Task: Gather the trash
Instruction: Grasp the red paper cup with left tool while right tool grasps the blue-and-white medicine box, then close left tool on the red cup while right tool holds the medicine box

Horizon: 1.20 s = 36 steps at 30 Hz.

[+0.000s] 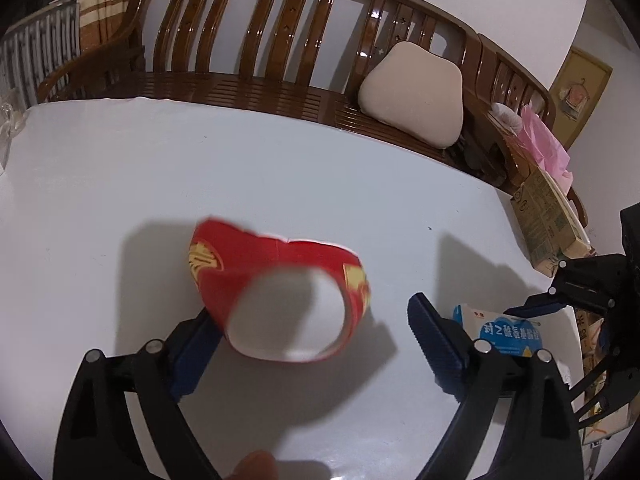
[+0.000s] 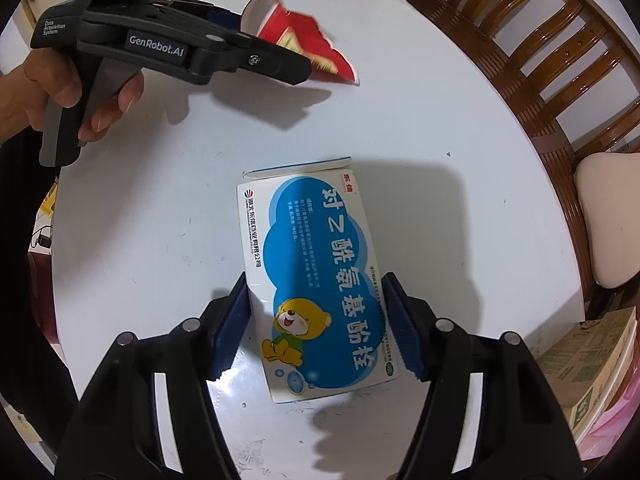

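A crushed red paper cup (image 1: 280, 292) with yellow print lies on its side on the white table (image 1: 120, 168), its white bottom toward me. My left gripper (image 1: 316, 320) is open with the cup between its fingers, close to the left finger. The cup also shows in the right wrist view (image 2: 304, 44), partly behind the left gripper (image 2: 256, 60). A blue and white medicine box (image 2: 320, 280) with a yellow bear lies flat on the table. My right gripper (image 2: 316, 324) straddles it, both blue pads touching its long sides. The box shows in the left wrist view (image 1: 504, 332).
A wooden bench (image 1: 280, 80) with a beige cushion (image 1: 416, 96) runs along the table's far edge. Cardboard cartons (image 1: 548, 220) and pink tissue (image 1: 544, 140) sit at the table's right side. The table's round edge (image 2: 552, 184) curves close to the bench.
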Each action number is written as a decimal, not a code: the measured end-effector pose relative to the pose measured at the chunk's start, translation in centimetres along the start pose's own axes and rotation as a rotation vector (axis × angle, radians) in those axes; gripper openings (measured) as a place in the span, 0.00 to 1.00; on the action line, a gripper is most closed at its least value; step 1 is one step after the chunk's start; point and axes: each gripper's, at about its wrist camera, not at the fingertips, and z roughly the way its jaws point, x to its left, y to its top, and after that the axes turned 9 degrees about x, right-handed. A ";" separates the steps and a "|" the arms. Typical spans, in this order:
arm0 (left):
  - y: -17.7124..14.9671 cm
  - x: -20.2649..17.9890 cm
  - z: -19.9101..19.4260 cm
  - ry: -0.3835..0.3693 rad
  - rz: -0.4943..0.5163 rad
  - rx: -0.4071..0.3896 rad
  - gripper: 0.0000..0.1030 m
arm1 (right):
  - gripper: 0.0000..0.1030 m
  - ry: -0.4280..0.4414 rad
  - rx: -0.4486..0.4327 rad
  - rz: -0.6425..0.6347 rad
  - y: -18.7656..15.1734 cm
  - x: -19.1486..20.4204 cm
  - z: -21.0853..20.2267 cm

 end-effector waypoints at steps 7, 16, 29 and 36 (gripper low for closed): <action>0.5 1.8 0.5 -0.007 -0.096 -0.007 0.85 | 0.61 0.009 -0.002 0.002 -0.1 -0.5 0.0; 0.9 2.1 0.4 0.001 -0.102 -0.030 0.48 | 0.61 0.012 0.008 -0.003 0.1 -0.8 0.1; 0.5 1.2 -0.4 0.011 -0.044 -0.047 0.37 | 0.59 -0.012 -0.017 0.040 0.0 -0.4 0.2; 0.1 0.8 -1.2 0.006 -0.015 -0.058 0.33 | 0.59 -0.020 -0.053 0.064 -0.1 -0.2 -0.4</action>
